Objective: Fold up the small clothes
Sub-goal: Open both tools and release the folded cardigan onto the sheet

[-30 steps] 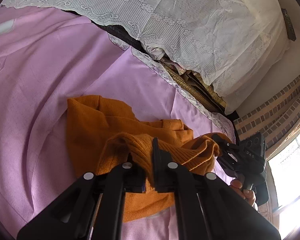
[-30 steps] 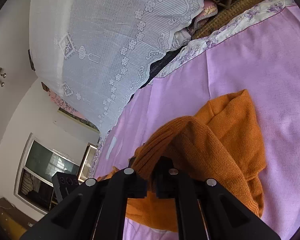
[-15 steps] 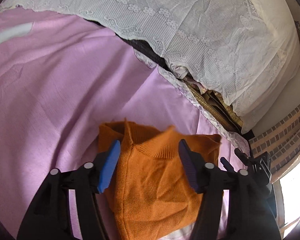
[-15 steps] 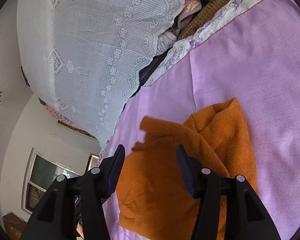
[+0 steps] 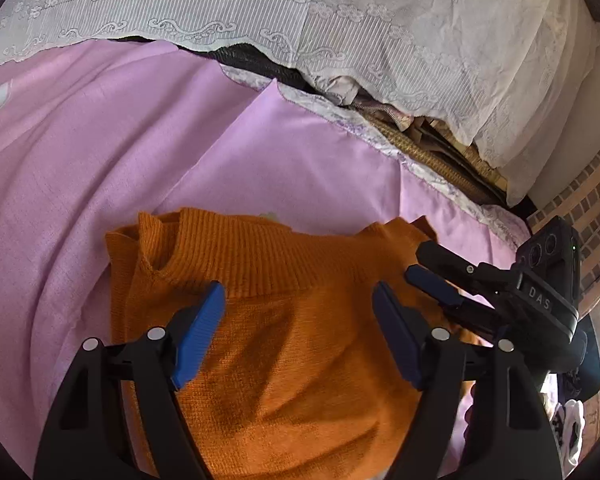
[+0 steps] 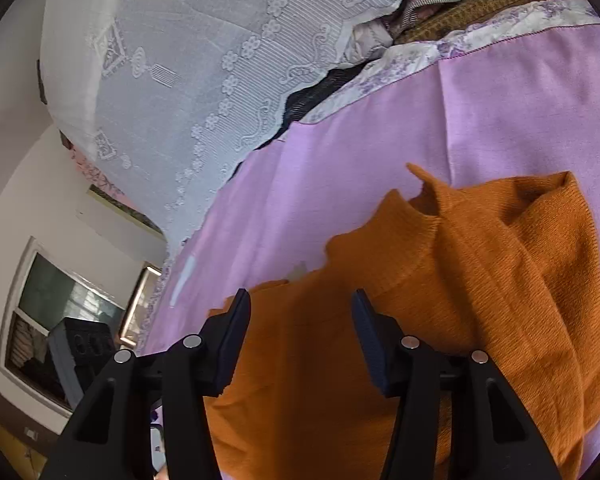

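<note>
Letting go is what I am doing on both sides at this moment. A second ago my left gripper [image 5: 298,328] was clamped on a bunched fold of the orange knit sweater [image 5: 284,344]; now its jaws are opening wide, blue pads [image 5: 198,336] standing clear of the knit with only the flat cloth lying beneath the gap. The sweater is lying on the pink bedsheet [image 5: 80,168], its ribbed band [image 5: 260,260] laid over the body toward the lace bedcover [image 5: 260,20]. I am reading this as one fold just set down, and the cloth is holding its shape without me.

Moving right, my right gripper [image 6: 300,332] was also pinching the knit a second ago; it is now standing about half apart and closing slightly, nothing between its pads [image 6: 236,344], the sweater under it. A loose flap [image 6: 540,248] is lying doubled at the right edge, so I am judging another fold or a smoothing pass is due.

As for containers, I am seeing none in either view.
</note>
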